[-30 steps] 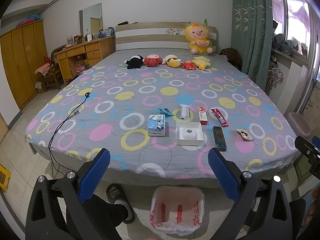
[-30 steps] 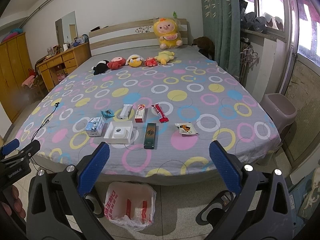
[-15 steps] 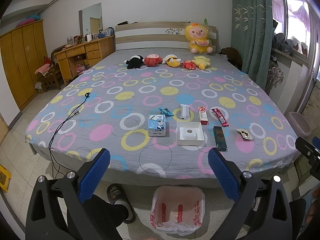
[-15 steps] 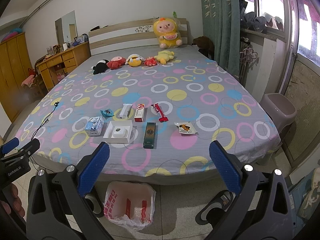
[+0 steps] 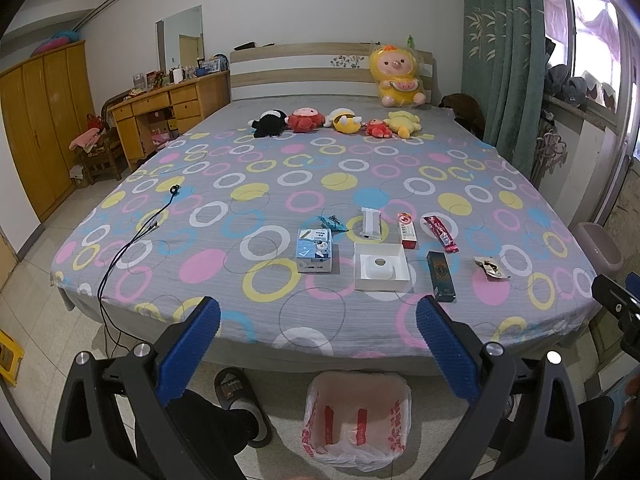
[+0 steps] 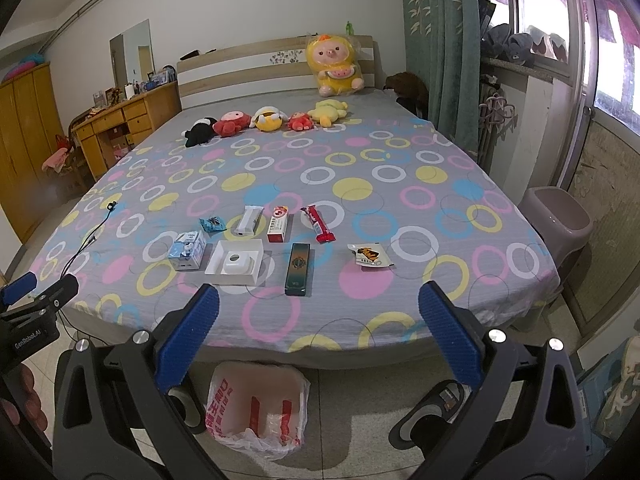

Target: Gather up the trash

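Observation:
Trash lies near the bed's front edge: a blue-white carton (image 5: 315, 249) (image 6: 187, 251), an open white box (image 5: 381, 266) (image 6: 236, 261), a dark green box (image 5: 440, 276) (image 6: 297, 268), a red-white box (image 5: 407, 230) (image 6: 279, 223), a red wrapper (image 5: 441, 233) (image 6: 318, 229), a torn wrapper (image 5: 491, 267) (image 6: 370, 255), a white packet (image 5: 370, 223) (image 6: 249, 219) and a blue wrapper (image 5: 331, 222) (image 6: 212, 224). A red-printed plastic bag (image 5: 357, 420) (image 6: 256, 410) stands open on the floor. My left gripper (image 5: 318, 322) and right gripper (image 6: 319, 306) are open, empty, short of the bed.
Plush toys (image 5: 340, 120) line the far end of the bed (image 5: 280, 160). A black cable (image 5: 132, 236) runs over its left side. A lilac bin (image 6: 558, 220) stands at the right. Slippers (image 5: 240, 404) (image 6: 432, 408) are on the floor. A desk (image 5: 160, 112) and wardrobe (image 5: 36, 120) stand left.

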